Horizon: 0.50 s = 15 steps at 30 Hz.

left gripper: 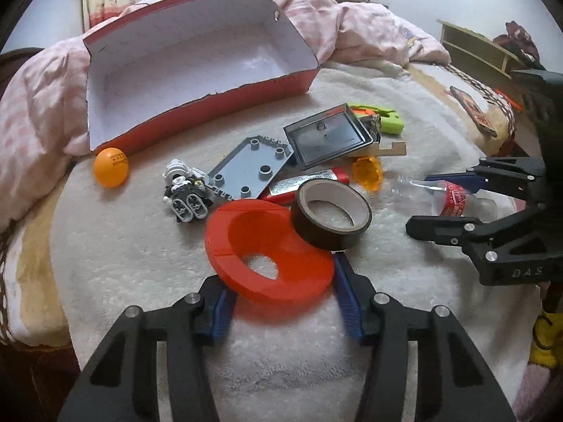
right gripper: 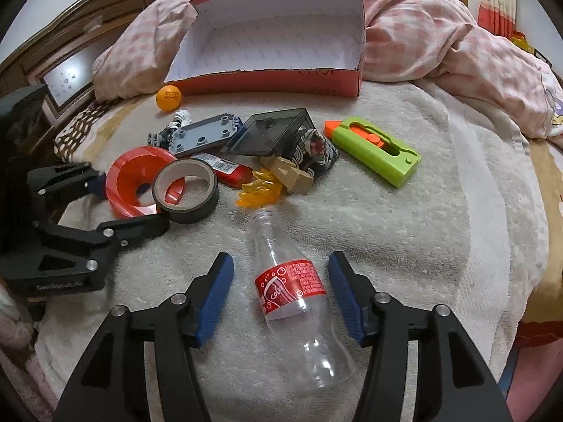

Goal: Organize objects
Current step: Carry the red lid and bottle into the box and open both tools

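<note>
The left gripper (left gripper: 281, 302) pinched the red ring (left gripper: 269, 253) by its rim, so the tape (left gripper: 330, 219) leaning on it risked rolling off, while the right gripper (right gripper: 281, 297) stood open around the bottle (right gripper: 293, 292).

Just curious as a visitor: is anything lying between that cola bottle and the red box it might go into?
Yes. The clutter pile and tape roll lie between the cola bottle and red box; lifting clears them.

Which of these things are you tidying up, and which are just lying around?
For tidying: red box, orange ball, red ring, tape roll, bottle, green cutter, grey plate.
Just lying about: pink quilt, phone, wooden shelf.
</note>
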### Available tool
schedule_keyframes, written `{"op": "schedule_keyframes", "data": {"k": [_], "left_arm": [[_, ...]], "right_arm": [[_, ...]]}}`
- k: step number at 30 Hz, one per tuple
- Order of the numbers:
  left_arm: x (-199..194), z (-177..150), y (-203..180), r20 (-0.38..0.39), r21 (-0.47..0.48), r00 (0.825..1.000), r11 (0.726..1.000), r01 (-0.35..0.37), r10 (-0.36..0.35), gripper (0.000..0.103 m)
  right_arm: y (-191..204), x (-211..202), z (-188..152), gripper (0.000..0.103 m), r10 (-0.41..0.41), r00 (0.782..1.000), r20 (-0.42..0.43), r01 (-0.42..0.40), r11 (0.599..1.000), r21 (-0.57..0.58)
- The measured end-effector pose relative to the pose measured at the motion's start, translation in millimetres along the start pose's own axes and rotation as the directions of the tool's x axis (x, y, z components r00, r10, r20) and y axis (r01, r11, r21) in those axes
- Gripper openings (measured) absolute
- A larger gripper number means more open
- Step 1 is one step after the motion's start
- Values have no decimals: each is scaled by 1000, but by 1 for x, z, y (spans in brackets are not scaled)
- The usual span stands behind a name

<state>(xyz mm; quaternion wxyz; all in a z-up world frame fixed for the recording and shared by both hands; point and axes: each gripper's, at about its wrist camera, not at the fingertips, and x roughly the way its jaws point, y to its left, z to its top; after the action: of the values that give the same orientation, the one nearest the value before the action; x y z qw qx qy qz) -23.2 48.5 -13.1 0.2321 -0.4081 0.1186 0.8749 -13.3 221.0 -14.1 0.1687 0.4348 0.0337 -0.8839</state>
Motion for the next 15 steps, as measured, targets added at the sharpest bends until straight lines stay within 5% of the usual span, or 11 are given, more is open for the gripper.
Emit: {"op": "schedule_keyframes", "data": {"k": [6, 10, 15], "left_arm": [[5, 2, 4, -8, 12, 1000, 1000, 6, -6, 53], [7, 4, 3, -1, 24, 1000, 1000, 7, -7, 53], [1, 5, 7, 15, 2, 999, 999, 33, -33, 52]], "right_arm": [[1, 0, 2, 55, -2, 1000, -11, 2, 1000, -10], [-4, 0, 4, 36, -14, 1000, -7, 14, 1000, 7], [-10, -3, 6, 36, 18, 1000, -7, -18, 999, 43]]}}
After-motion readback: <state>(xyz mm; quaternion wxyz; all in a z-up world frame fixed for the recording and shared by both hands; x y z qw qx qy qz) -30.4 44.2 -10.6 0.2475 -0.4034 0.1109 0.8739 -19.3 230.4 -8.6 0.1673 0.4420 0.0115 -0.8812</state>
